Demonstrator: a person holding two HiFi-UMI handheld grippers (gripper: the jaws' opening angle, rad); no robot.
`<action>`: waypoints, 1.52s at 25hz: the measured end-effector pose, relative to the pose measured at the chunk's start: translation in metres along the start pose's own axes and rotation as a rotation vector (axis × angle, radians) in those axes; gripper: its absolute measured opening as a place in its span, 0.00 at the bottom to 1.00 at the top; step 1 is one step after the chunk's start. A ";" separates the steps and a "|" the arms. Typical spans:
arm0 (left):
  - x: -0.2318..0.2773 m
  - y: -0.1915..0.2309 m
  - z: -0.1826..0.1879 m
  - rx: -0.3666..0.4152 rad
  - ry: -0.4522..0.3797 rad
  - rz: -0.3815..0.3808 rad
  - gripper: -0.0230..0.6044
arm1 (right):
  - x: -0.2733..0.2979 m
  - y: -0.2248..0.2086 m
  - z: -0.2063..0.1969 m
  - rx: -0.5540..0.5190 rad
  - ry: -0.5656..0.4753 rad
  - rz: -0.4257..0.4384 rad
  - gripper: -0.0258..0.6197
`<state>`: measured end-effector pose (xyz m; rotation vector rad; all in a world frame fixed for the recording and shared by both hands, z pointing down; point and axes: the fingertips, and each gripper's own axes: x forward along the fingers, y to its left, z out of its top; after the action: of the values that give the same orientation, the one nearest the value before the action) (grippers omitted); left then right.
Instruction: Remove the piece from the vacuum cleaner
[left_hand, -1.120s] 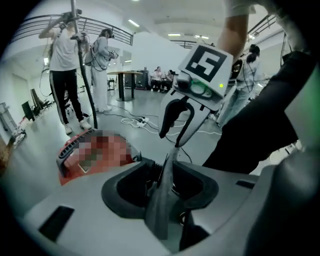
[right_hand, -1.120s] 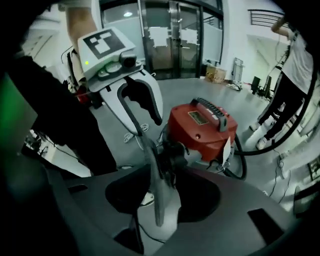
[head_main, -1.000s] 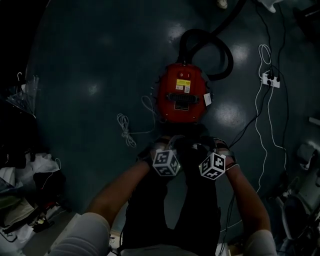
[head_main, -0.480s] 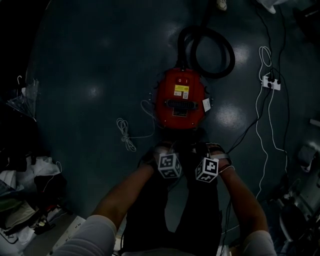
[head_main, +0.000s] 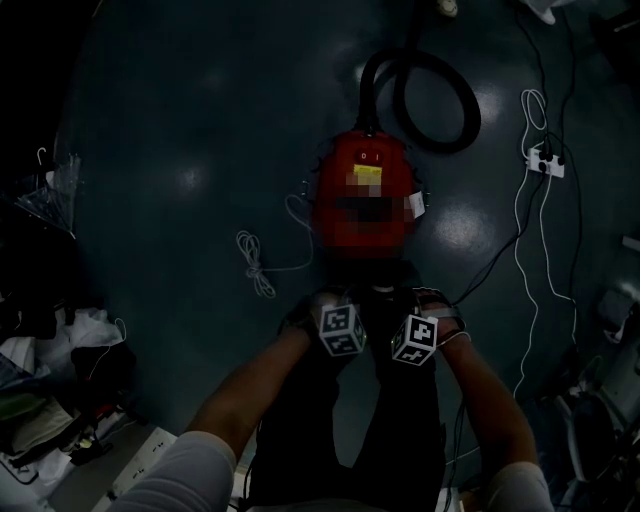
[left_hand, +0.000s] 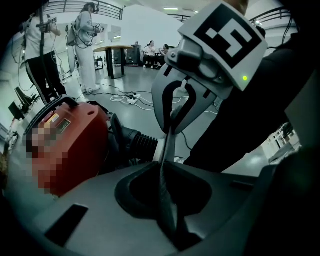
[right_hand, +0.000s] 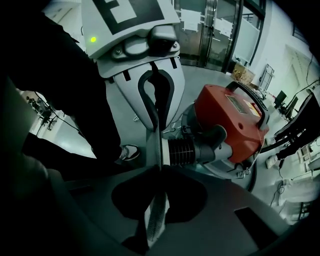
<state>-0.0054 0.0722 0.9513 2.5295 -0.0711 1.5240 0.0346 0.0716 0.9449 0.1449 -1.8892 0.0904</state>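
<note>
Six o'clock of the red canister vacuum cleaner (head_main: 365, 195)
Left gripper (left_hand: 167, 140), right gripper (right_hand: 155, 135): empty jaws closing narrow, aimed for the black ribbed hose cuff (right_hand: 185, 150).

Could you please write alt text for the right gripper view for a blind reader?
The right gripper, its jaws closing and nearly together with nothing between them, points at the black ribbed hose joined to the red vacuum cleaner on the grey floor. The left gripper faces the camera just beyond.

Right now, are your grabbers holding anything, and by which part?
Nothing. The left gripper and the right gripper are both closing their fingers with nothing between them. The vacuum cleaner lies just ahead.
</note>
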 end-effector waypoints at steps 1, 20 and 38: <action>0.000 -0.002 -0.001 -0.004 0.003 -0.011 0.09 | 0.000 0.002 0.000 -0.001 0.001 0.008 0.10; -0.235 -0.062 0.100 0.068 -0.092 -0.074 0.09 | -0.247 0.033 0.099 0.097 -0.115 0.051 0.10; -0.520 -0.145 0.222 0.294 -0.104 -0.158 0.09 | -0.537 0.079 0.200 0.107 -0.199 0.055 0.10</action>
<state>-0.0368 0.1445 0.3729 2.7577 0.3558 1.4318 0.0029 0.1523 0.3729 0.1808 -2.0879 0.2221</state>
